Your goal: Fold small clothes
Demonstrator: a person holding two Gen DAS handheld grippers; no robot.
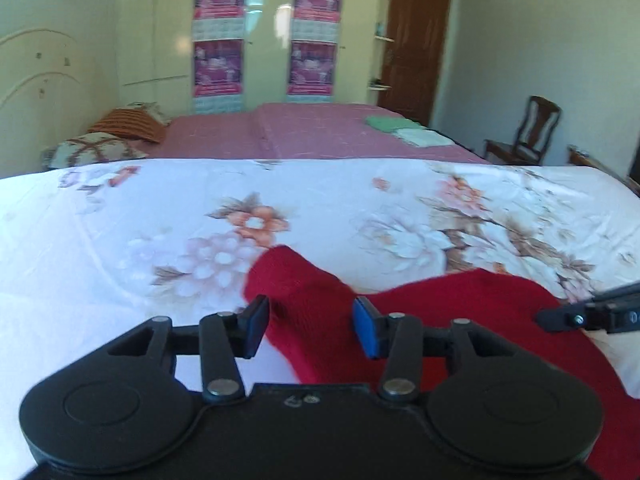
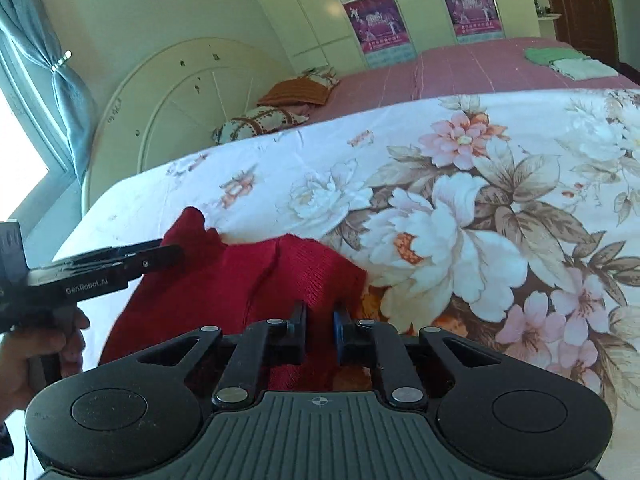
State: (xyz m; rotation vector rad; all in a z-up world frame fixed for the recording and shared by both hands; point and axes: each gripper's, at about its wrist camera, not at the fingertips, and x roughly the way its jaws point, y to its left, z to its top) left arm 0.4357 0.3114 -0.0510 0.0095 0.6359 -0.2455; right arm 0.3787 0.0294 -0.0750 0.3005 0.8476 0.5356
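Bare floral sheet (image 1: 120, 240) beyond the red garment (image 1: 460, 304); nearest obstacles apparently distant pillows (image 1: 96, 152).

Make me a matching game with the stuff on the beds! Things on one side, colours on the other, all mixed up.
Things:
1. knitted garment between the grippers
2. sheet on the near bed
3. cover on the far bed
4. folded cloth nearest the wardrobe

Colours:
A. plain pink
B. green
C. deep red
D. white with big flowers

Pairs: 1-C, 2-D, 3-A, 4-B
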